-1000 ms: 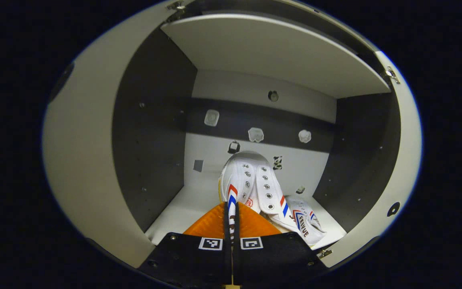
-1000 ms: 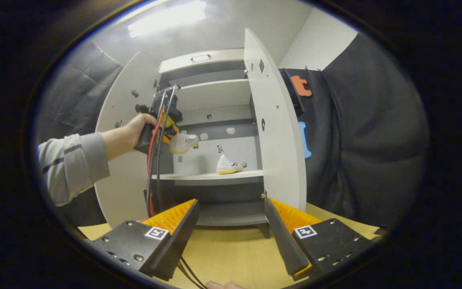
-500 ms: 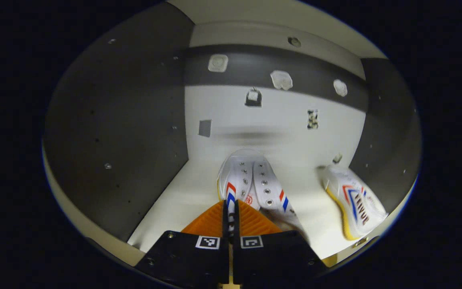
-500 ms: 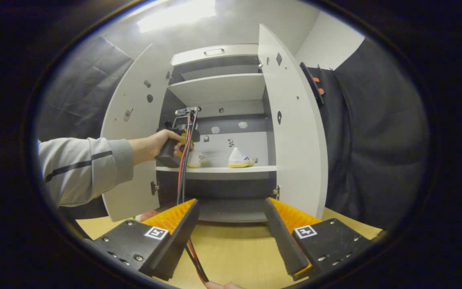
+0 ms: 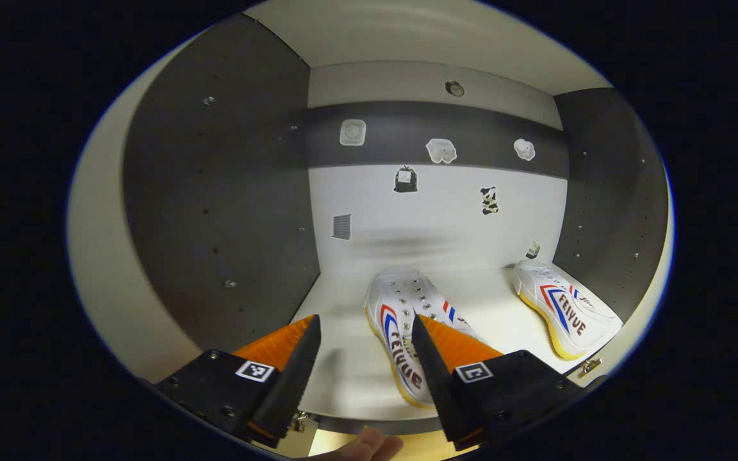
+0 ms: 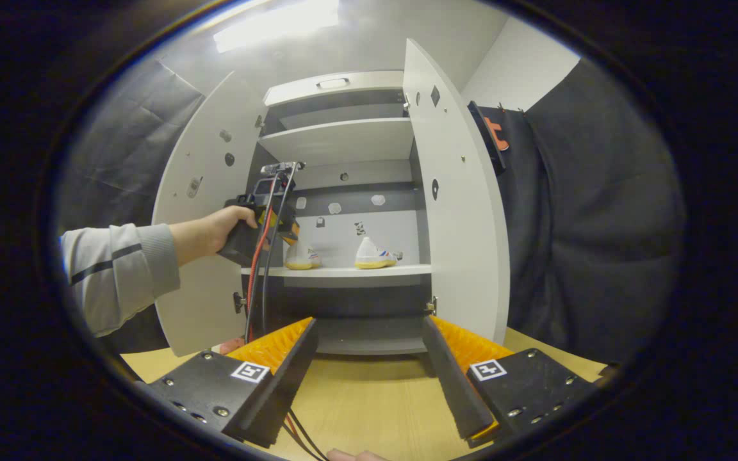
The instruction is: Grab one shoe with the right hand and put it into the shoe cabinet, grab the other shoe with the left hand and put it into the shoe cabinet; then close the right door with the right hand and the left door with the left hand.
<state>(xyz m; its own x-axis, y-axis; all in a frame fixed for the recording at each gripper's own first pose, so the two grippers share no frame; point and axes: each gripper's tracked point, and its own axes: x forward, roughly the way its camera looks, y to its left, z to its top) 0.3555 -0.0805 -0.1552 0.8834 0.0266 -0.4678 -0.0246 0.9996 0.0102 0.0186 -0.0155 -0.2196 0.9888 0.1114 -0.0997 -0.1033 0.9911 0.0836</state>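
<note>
Two white shoes with red and blue stripes stand on the shoe cabinet's middle shelf. One shoe lies between the fingertips of my left gripper, which is open and a little in front of it. The other shoe rests at the shelf's right side. In the right gripper view both shoes, the nearer-left shoe and the right shoe, sit on the shelf, with the left gripper held by a hand at the cabinet's opening. My right gripper is open, low over the wooden floor.
The cabinet's left door and right door both stand wide open. An upper shelf and a lower compartment show too. A grey sleeve reaches in from the left. Black cloth hangs at the right.
My left gripper has opened and let go of the shoe, which now rests on the shelf, and has drawn back slightly. The right gripper has barely moved.
</note>
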